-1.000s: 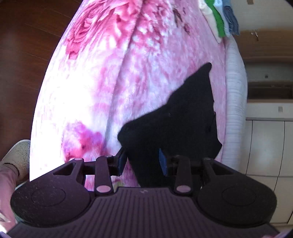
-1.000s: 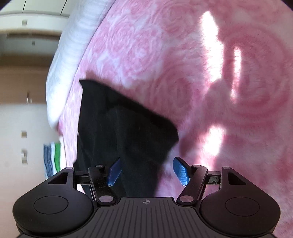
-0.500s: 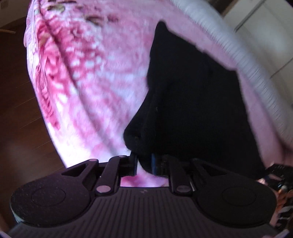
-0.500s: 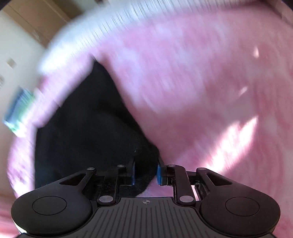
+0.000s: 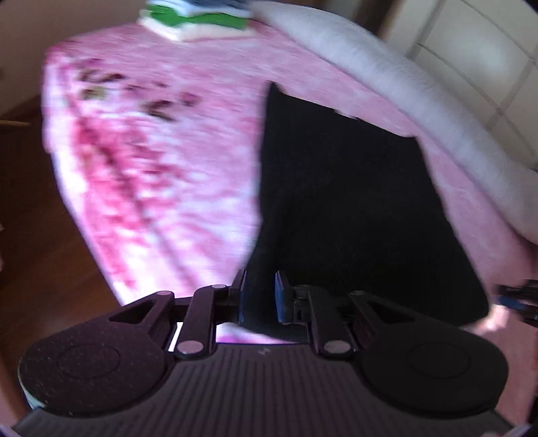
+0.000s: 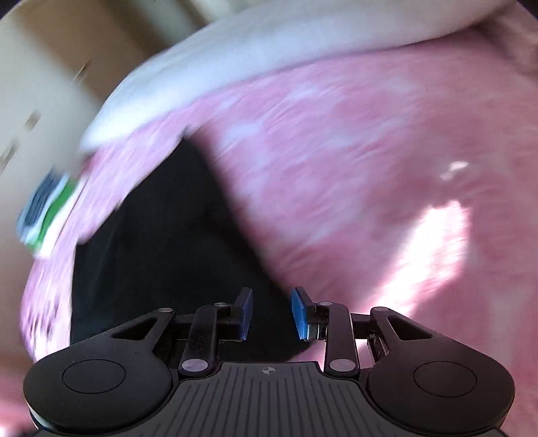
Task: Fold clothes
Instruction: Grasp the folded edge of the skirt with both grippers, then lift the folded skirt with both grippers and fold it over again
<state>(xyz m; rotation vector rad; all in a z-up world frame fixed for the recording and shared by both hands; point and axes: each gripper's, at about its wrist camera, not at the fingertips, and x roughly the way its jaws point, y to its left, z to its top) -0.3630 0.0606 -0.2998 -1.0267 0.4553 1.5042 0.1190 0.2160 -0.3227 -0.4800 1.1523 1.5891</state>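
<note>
The left gripper pinched the near corner of a black garment spread on a pink floral blanket. The right gripper held its fingers narrowly apart around the garment's other near corner. Beyond the garment sat a stack of folded clothes.

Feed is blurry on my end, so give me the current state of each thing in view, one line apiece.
left gripper: shut on black garment's near edge.
right gripper: narrowly parted, cloth between the pads; grip unclear.
black garment: spread out on the blanket.
pink blanket: spread over the bed.
folded clothes stack: folded, at the blanket's far end.
</note>
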